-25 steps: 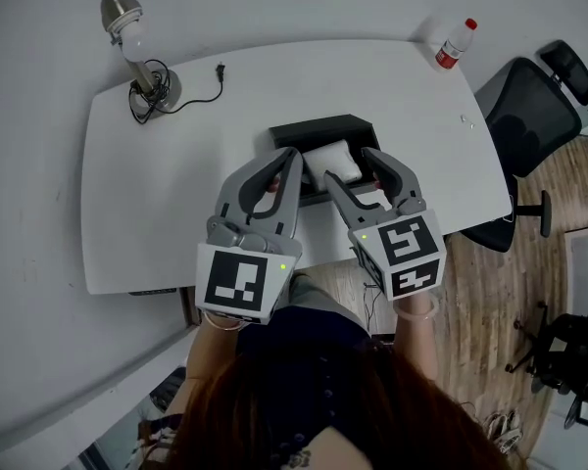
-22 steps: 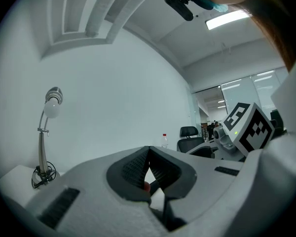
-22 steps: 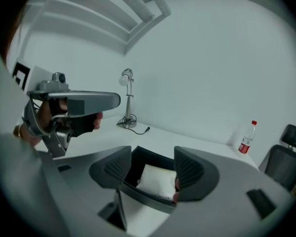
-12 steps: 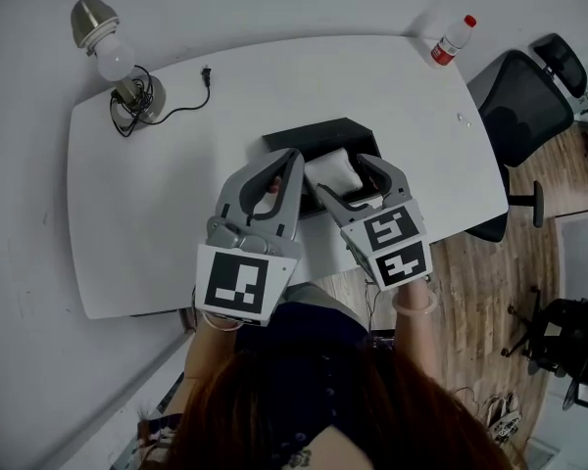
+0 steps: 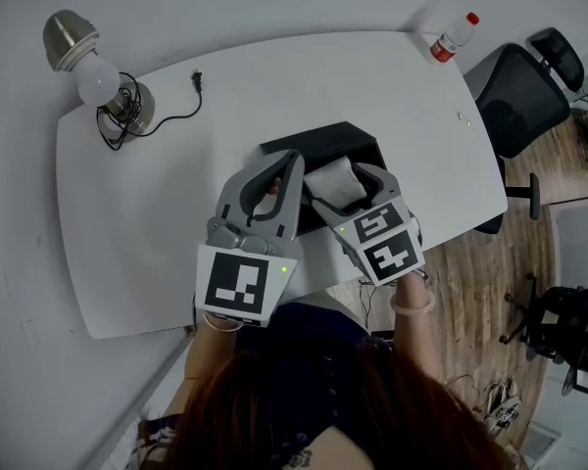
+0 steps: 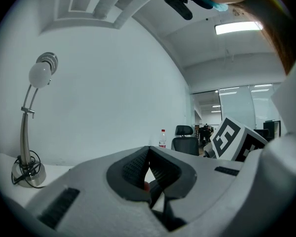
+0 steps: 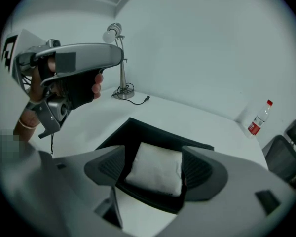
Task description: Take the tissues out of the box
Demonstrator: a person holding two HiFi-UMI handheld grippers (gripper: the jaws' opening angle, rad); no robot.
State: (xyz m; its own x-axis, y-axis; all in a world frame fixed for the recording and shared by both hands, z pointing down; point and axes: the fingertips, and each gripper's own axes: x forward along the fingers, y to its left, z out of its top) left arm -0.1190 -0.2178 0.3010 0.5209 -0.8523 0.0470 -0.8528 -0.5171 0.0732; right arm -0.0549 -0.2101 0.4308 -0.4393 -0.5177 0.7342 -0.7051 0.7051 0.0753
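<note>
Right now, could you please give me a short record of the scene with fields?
Table: white
Box: black, open, near the front edge
Tissues: white pack, inside the box
Left claw: shut, nothing held
Right claw: jaws opening, tissues between them, pads seem clear of the pack
Lamp: far left corner
Bottle: far right corner

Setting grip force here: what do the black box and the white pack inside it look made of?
Box: matte black, rigid-looking, likely plastic or card; flat walls, no glare. Tissue pack: soft white, probably paper, maybe film-wrapped; rounded, pillowy edges.
</note>
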